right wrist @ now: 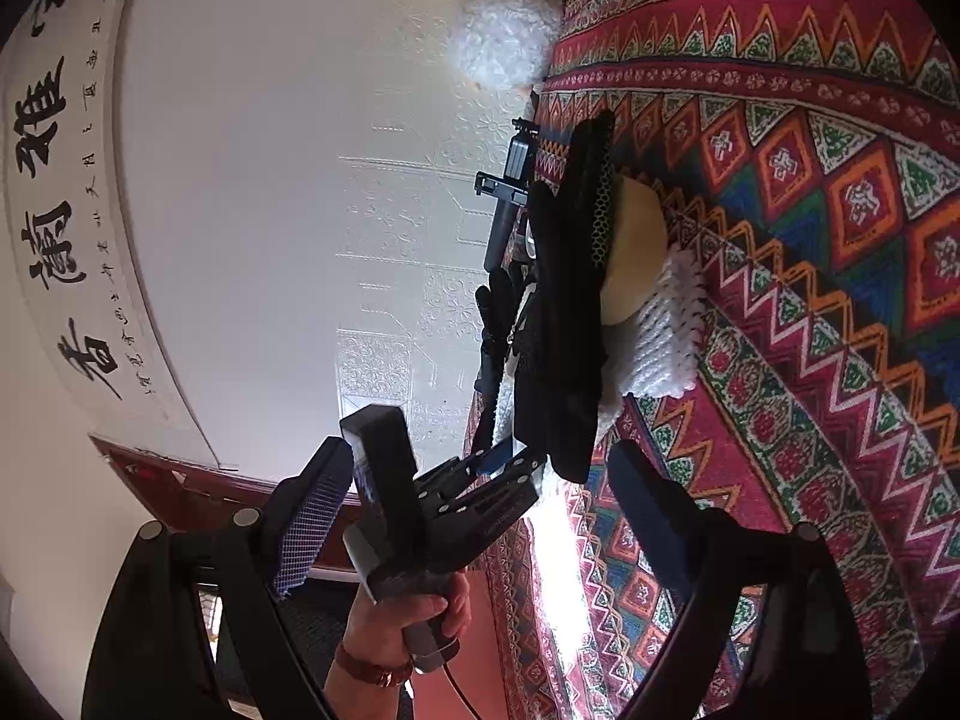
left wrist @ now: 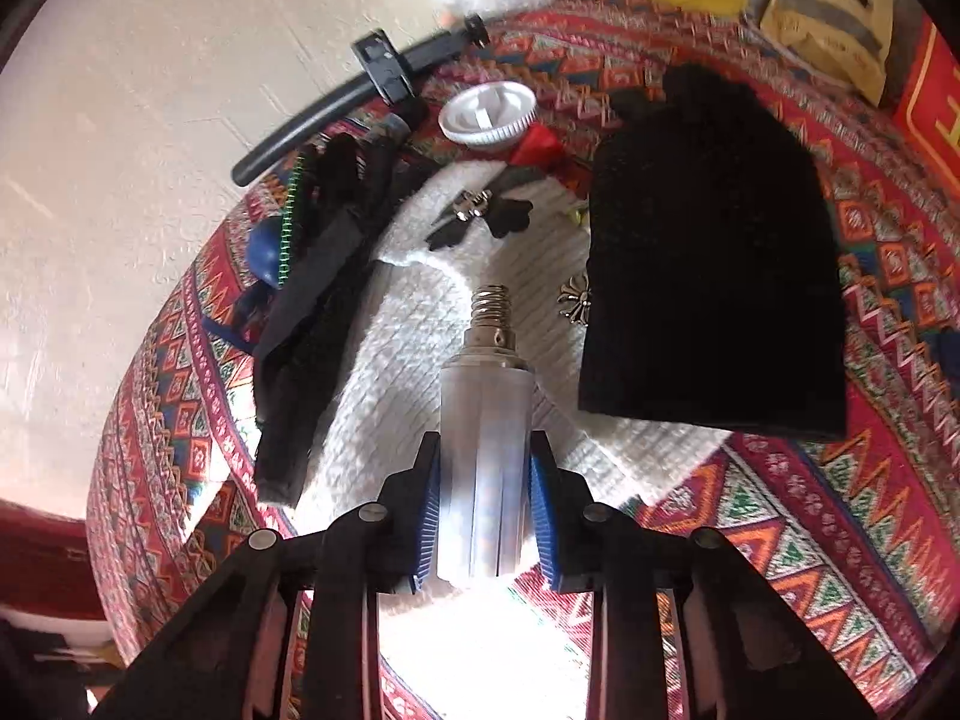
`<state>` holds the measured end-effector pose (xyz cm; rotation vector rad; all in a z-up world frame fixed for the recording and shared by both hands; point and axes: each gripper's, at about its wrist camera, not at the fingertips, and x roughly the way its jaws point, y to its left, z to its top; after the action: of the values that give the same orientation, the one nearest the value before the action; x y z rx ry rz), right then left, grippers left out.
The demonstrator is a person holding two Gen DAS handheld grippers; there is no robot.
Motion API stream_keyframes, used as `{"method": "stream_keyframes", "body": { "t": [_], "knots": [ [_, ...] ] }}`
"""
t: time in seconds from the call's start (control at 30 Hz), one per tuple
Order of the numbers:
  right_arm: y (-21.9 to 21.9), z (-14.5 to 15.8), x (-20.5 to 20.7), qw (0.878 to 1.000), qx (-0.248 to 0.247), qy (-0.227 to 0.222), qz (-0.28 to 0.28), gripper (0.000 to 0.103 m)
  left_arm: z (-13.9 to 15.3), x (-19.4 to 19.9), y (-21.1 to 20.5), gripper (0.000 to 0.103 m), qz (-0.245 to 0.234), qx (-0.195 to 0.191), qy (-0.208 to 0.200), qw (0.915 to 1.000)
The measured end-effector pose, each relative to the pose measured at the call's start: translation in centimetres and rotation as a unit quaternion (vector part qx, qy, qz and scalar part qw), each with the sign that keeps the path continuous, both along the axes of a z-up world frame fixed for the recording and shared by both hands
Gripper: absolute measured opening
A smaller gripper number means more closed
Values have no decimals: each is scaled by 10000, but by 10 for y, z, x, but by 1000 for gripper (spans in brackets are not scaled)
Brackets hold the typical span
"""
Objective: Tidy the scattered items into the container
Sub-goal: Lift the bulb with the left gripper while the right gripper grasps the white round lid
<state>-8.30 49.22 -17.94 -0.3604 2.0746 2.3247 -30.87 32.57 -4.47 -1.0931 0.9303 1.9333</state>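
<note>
- My left gripper (left wrist: 485,510) is pinching the frosted screw-base bulb (left wrist: 483,420) by its body, base forward, probably for easy lowering; it is hanging over the white knitted container (left wrist: 420,372).
- My right gripper (right wrist: 480,516) is waiting with fingers spread, empty.
- The right wrist view alone is showing my left hand (right wrist: 408,612) on its handle; the left alone is showing the black cloth (left wrist: 714,264).
</note>
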Motion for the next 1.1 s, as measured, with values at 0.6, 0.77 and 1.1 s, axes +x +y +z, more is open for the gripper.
{"method": "stream_keyframes", "body": {
  "t": [0.6,0.77,1.1],
  "knots": [
    [-32,79,-49,9765,2024,-389,635,60,78,81,-340,24,1981,4402,-1565,8617],
    [2,87,-176,9307,2950,-1922,986,55,76,63,-348,24,1902,4618,-1695,8496],
    [50,1,-315,8199,3691,-4276,933,87,80,40,-395,24,2458,4681,-1389,8374]
  ]
}}
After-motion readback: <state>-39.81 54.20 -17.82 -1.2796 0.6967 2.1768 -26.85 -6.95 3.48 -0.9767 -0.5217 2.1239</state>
